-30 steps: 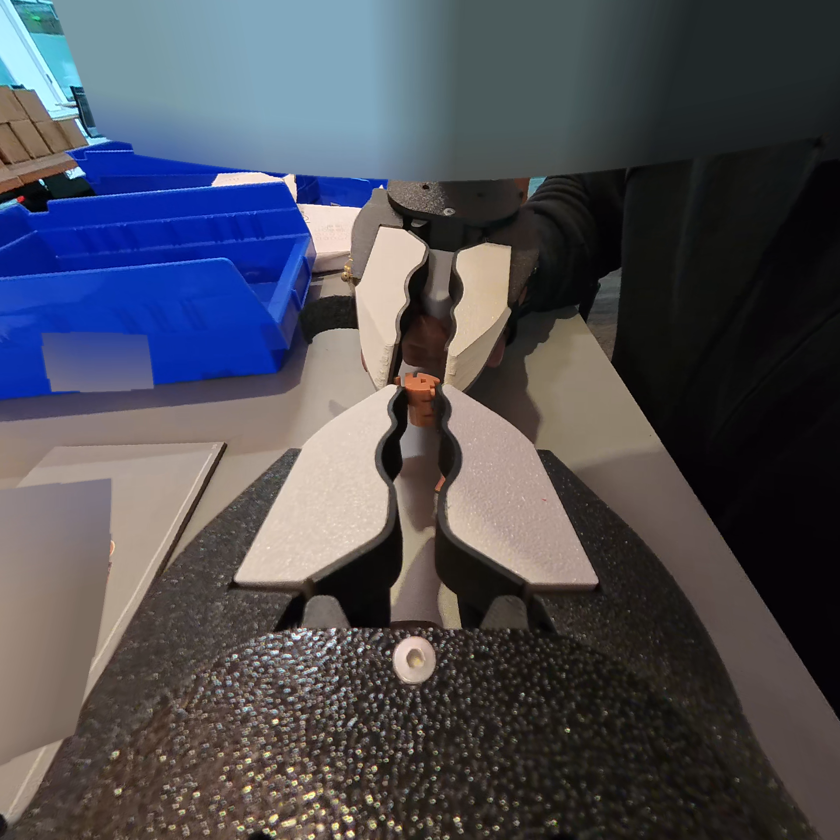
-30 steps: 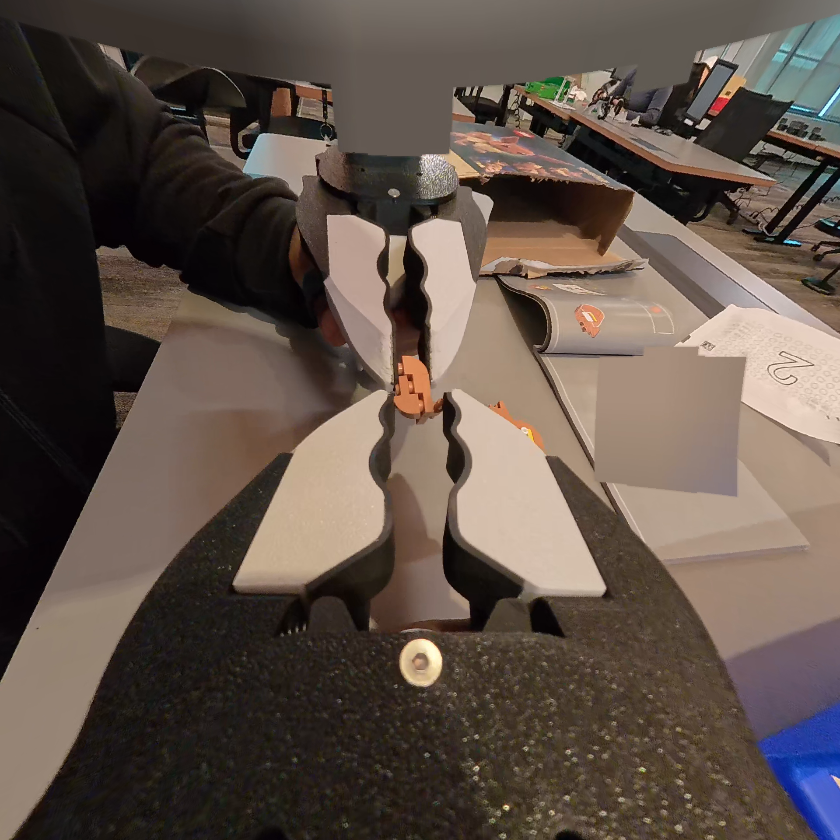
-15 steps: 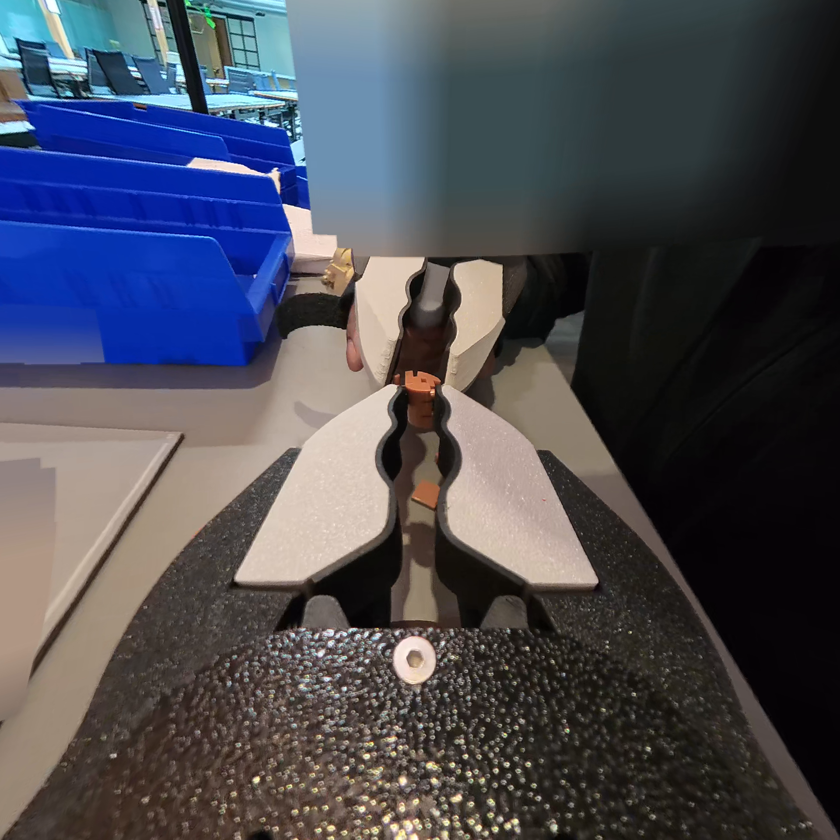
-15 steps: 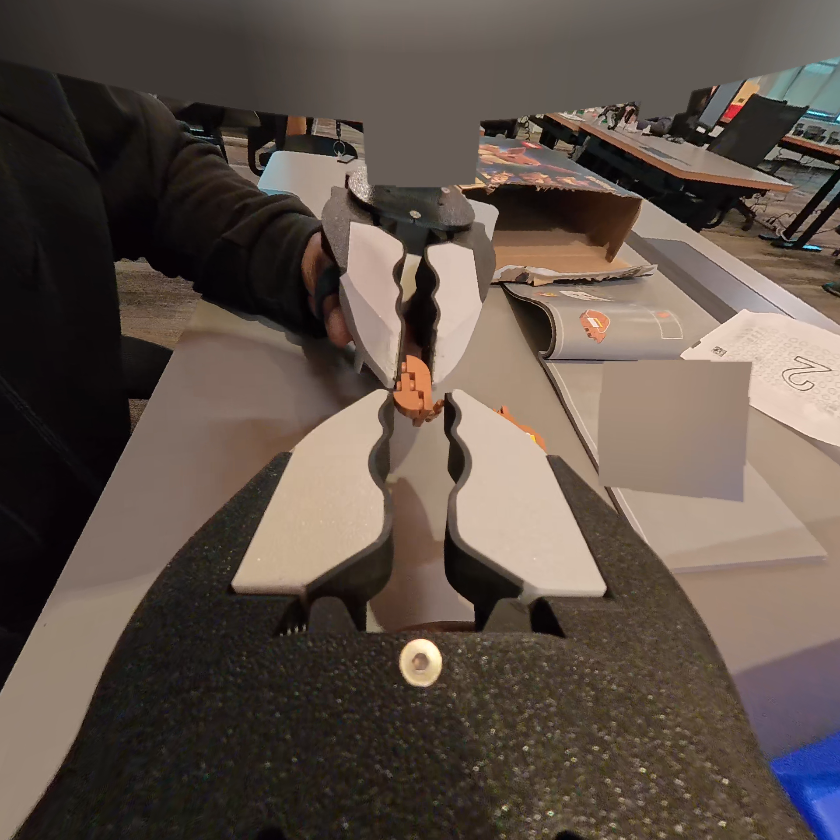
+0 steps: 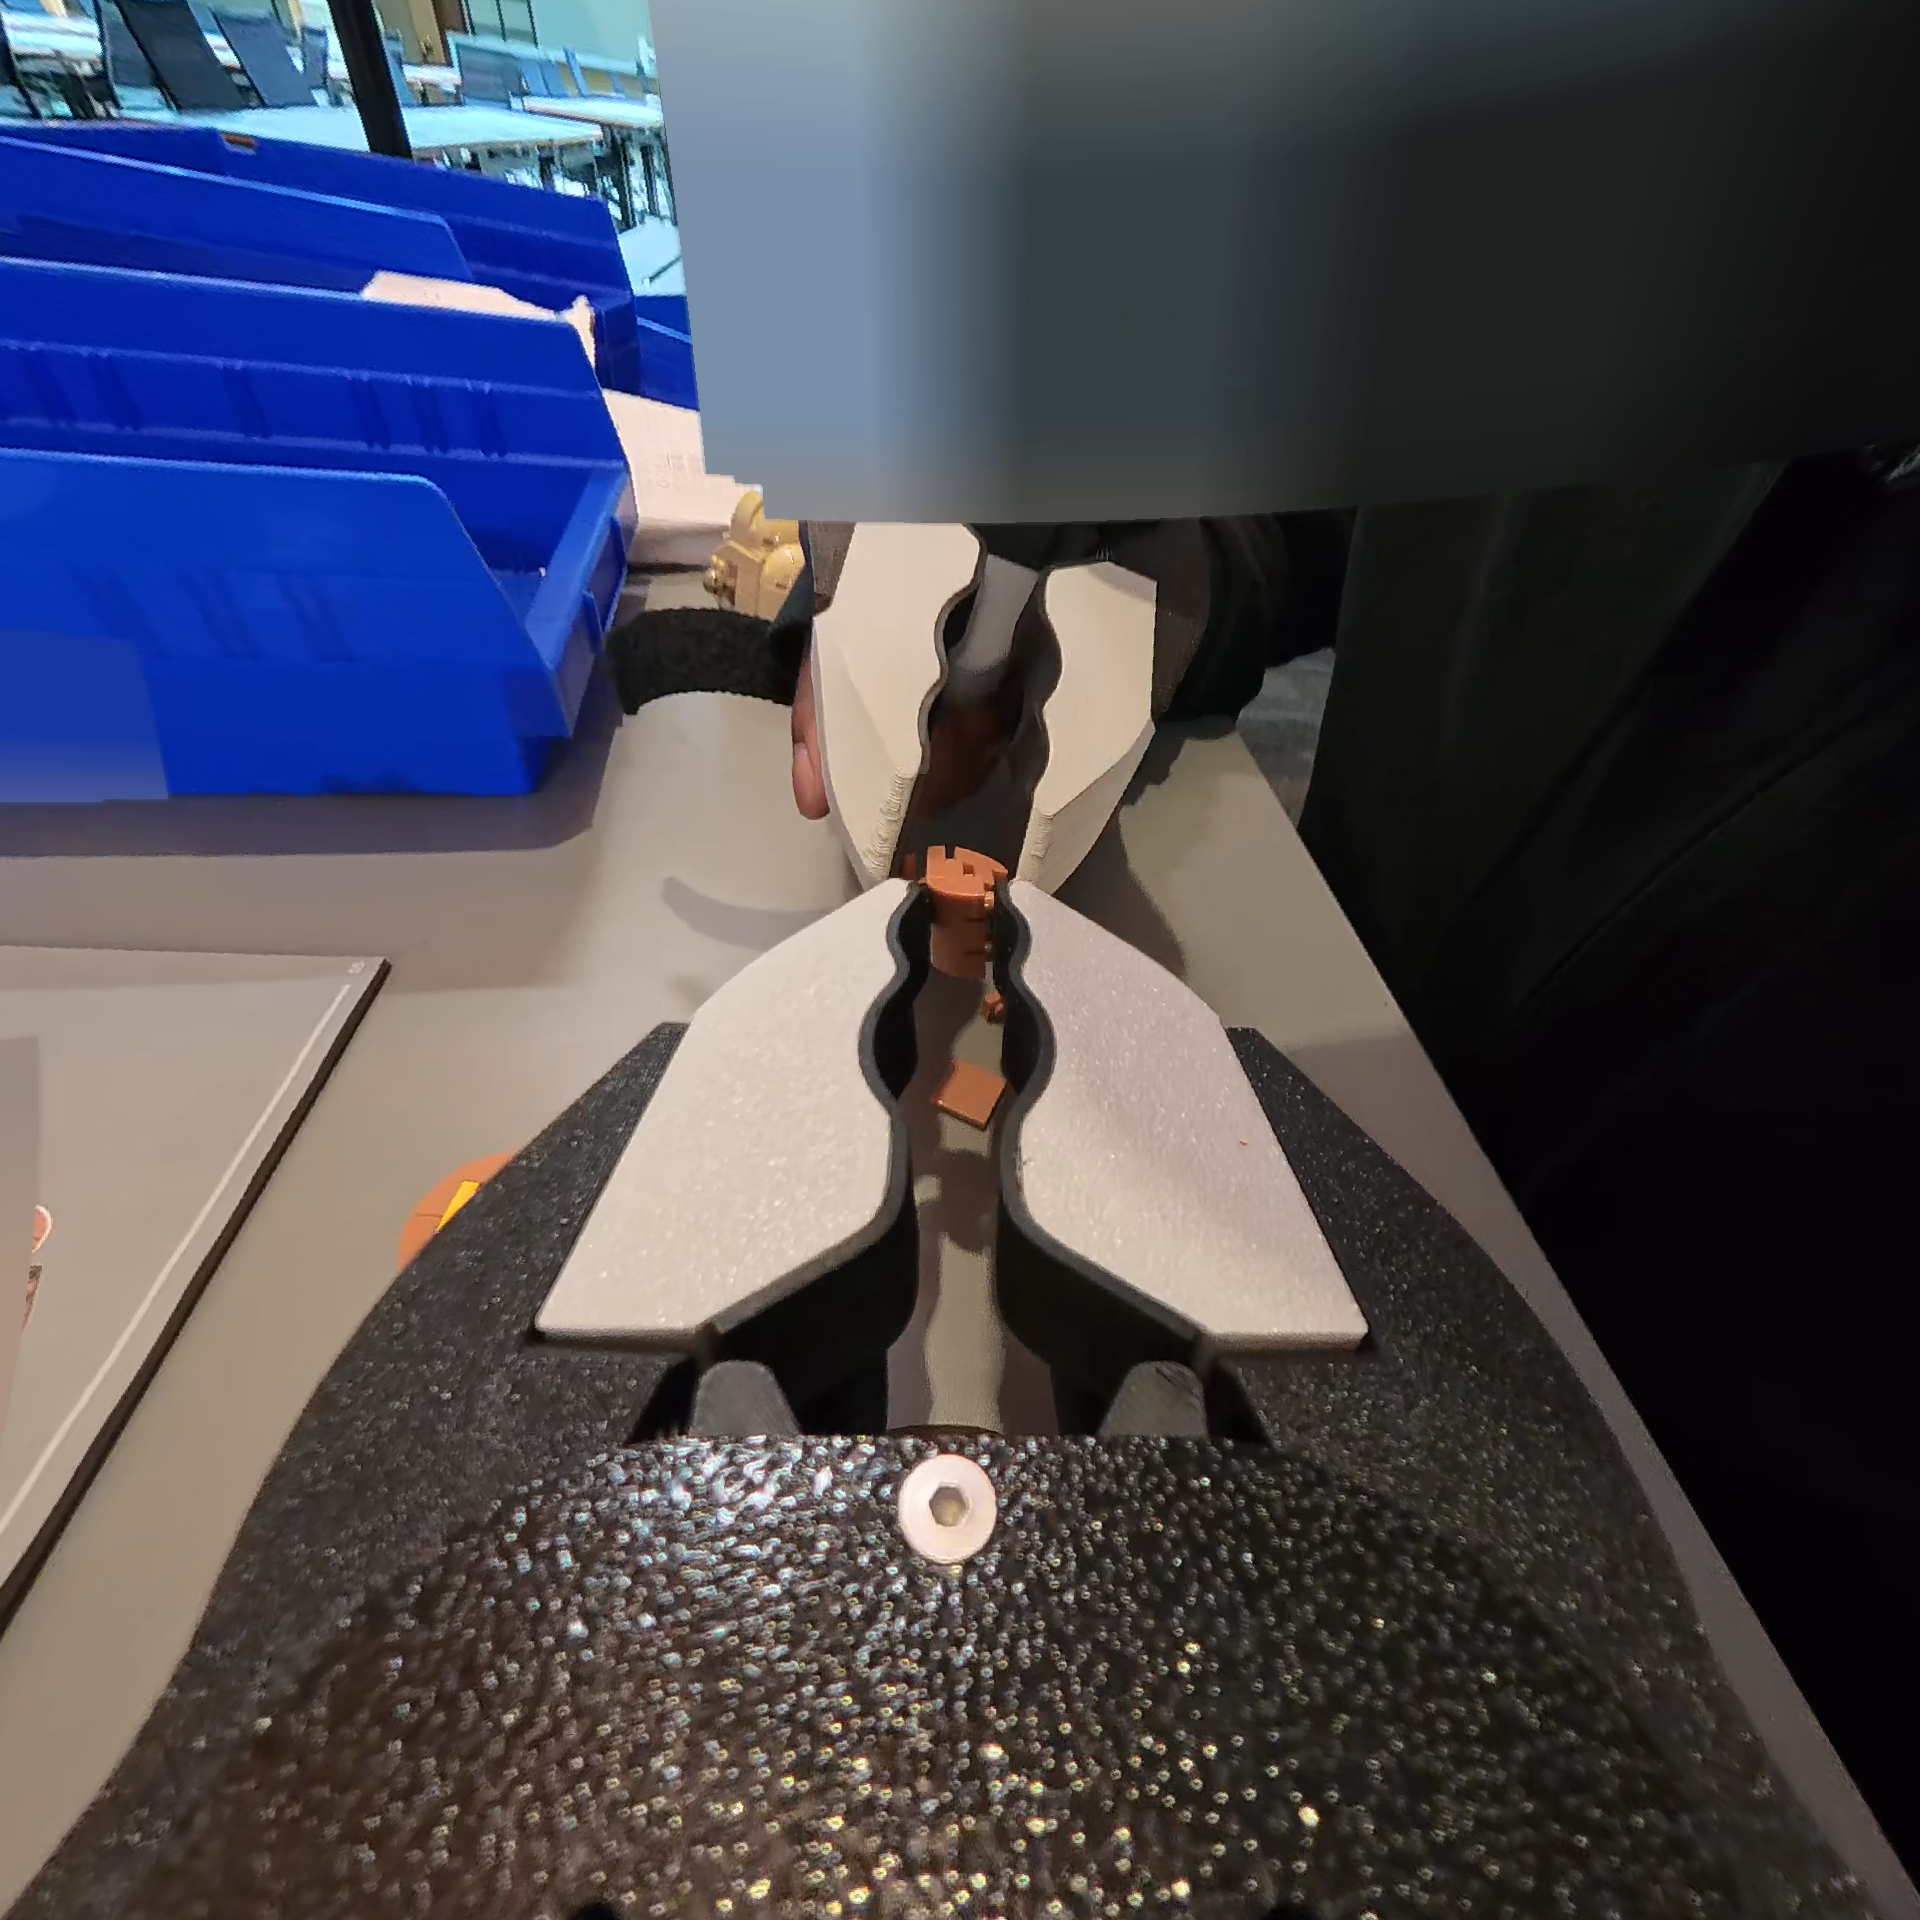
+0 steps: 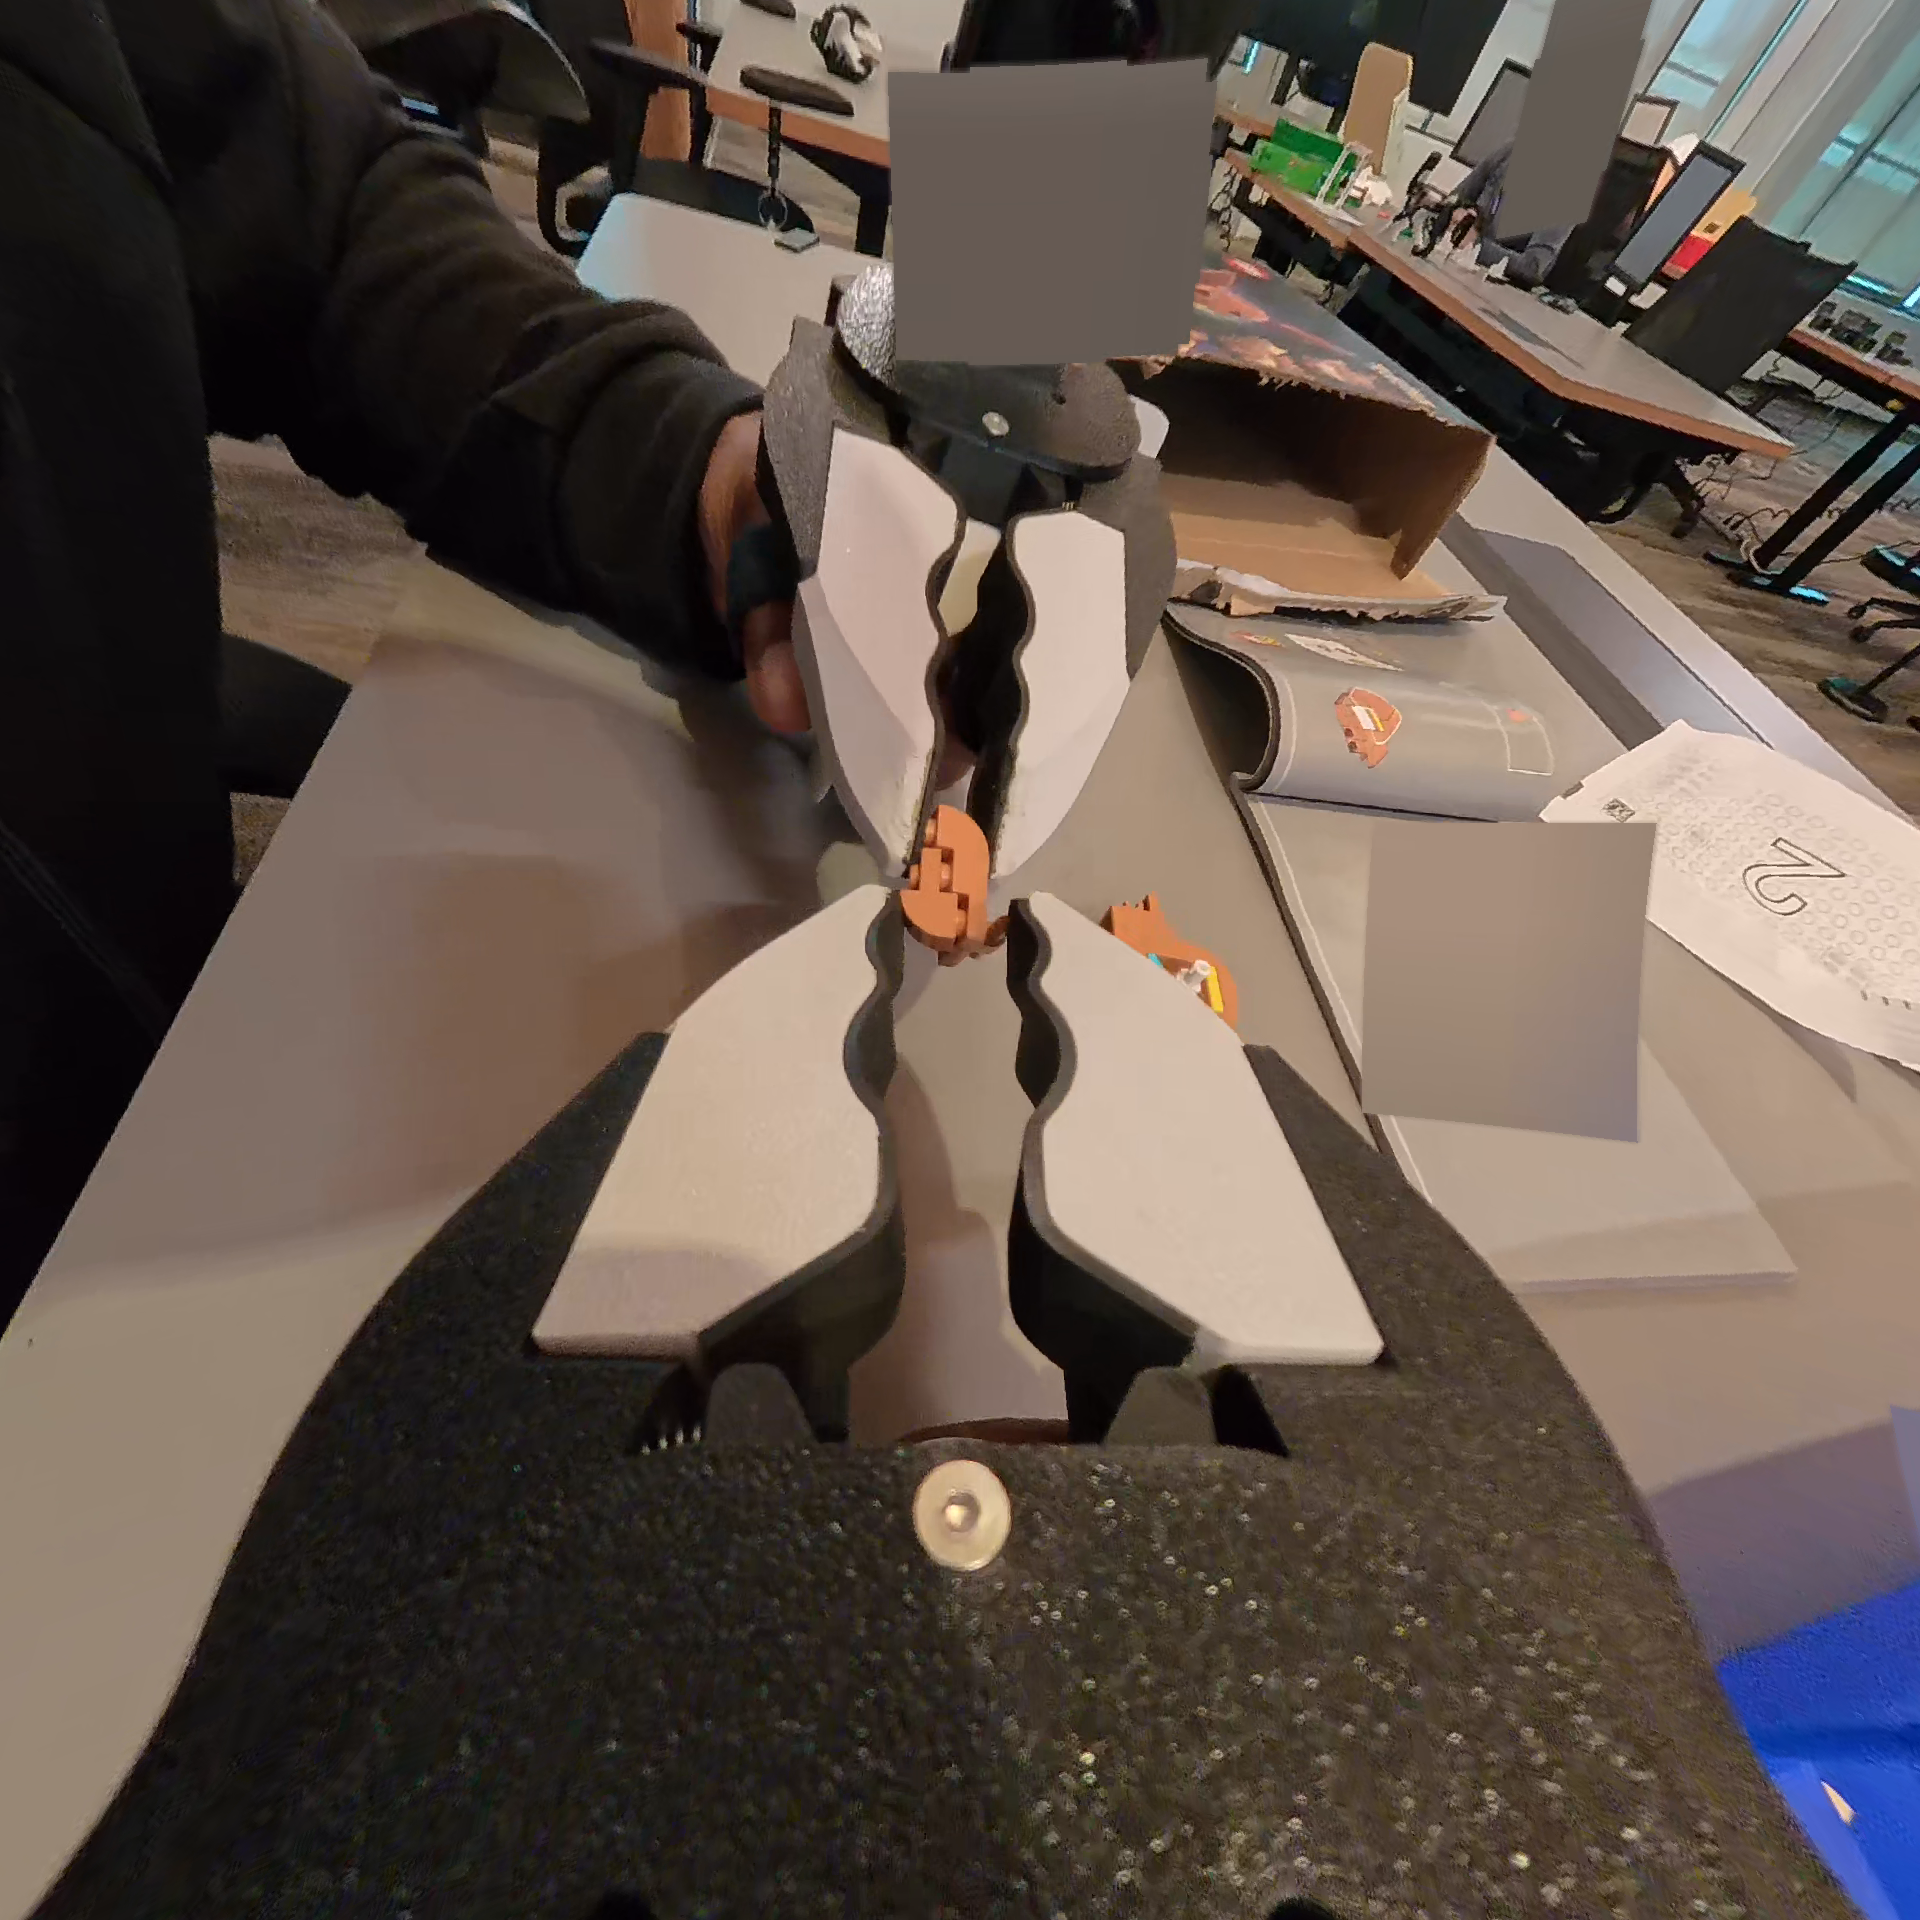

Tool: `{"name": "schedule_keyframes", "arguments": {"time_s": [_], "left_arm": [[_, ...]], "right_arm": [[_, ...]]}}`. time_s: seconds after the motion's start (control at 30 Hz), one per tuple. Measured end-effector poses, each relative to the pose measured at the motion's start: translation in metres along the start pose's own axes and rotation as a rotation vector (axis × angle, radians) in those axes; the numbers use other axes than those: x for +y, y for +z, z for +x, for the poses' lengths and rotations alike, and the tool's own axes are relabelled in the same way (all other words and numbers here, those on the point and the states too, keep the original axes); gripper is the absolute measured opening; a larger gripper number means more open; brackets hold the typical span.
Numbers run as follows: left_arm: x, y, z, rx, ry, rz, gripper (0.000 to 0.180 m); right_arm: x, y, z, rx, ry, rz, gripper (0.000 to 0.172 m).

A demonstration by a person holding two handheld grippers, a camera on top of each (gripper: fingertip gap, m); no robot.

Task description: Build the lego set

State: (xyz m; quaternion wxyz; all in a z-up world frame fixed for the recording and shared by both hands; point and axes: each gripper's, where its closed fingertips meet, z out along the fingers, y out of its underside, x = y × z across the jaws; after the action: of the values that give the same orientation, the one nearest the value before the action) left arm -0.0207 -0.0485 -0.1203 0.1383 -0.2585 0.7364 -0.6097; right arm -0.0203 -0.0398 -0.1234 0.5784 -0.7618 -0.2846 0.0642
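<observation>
**Brown brick assembly between two sets of jaws**

Brown brick assembly (image 5: 961, 899) hung above the grey surface (image 5: 520, 935), at the meeting point of both tools. The left wrist view alone showed the blue bins (image 5: 312, 623), a small tan figure (image 5: 753, 556) and a loose brown tile (image 5: 971, 1091) lying on the surface under the fingers. The right wrist view alone showed a second brown model (image 6: 1174, 951), an open booklet (image 6: 1455, 717), a torn cardboard box (image 6: 1330, 468) and a printed sheet (image 6: 1766, 904).

Compared with a second before, the left camera sat lower, so the bins looked taller and the tile had come into sight. The left tool appeared more tilted in the right view. The assembly had stayed between both pairs of tips.

The left gripper (image 5: 956, 891) had its jaws nearly closed and clenched on the assembly. The right gripper (image 6: 951, 920) stood a little wider. The assembly filled its gap and touched one tip, but whether its jaws were gripping it could not be told.
</observation>
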Motion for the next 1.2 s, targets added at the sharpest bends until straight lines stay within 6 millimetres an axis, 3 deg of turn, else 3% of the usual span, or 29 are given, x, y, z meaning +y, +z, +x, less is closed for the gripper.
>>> {"name": "schedule_keyframes", "arguments": {"time_s": [0.33,0.77,1.2], "left_arm": [[0.008,0.002,0.004,0.008,0.074,-0.062,0.011],[-0.002,-0.003,-0.012,-0.035,-0.070,0.024,0.016],[-0.007,-0.004,-0.009,-0.039,-0.048,0.058,0.010]], "right_arm": [[0.006,0.001,-0.006,-0.054,0.017,-0.037,0.019],[-0.005,-0.003,0.012,-0.139,0.476,0.164,0.019],[-0.008,-0.003,0.011,-0.137,0.425,0.149,0.020]]}}
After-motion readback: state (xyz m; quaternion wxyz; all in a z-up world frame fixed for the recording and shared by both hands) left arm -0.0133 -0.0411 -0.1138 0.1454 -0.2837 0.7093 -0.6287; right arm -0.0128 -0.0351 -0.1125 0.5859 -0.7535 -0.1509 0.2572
